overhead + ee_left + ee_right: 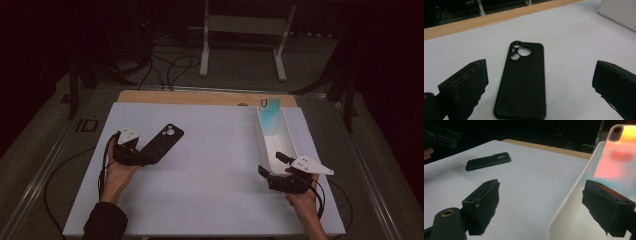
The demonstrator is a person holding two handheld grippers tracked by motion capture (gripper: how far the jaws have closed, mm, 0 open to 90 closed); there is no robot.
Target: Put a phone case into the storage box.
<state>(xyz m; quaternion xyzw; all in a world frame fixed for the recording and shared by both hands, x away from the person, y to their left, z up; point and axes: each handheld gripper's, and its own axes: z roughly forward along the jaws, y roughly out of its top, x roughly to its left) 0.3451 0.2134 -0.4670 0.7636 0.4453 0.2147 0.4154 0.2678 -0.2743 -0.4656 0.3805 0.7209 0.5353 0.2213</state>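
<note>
A black phone case (165,140) lies back-up on the white board, its camera cut-outs at the far end. My left gripper (144,155) is open at its near end, and the case (522,82) lies between the two spread jaws without touching them. A translucent teal-and-orange phone case (270,119) leans in the far end of a long white tray (289,145). My right gripper (273,165) is open at the tray's near end. Its jaws straddle the tray's left rim (571,192) with nothing held, and the shiny case (616,157) is beyond them.
The white board (215,170) covers most of a wooden table whose bare far edge (200,97) shows. The black case (487,161) and the left gripper (441,136) sit far off across the board. Cables and a white stand (245,40) are on the floor behind.
</note>
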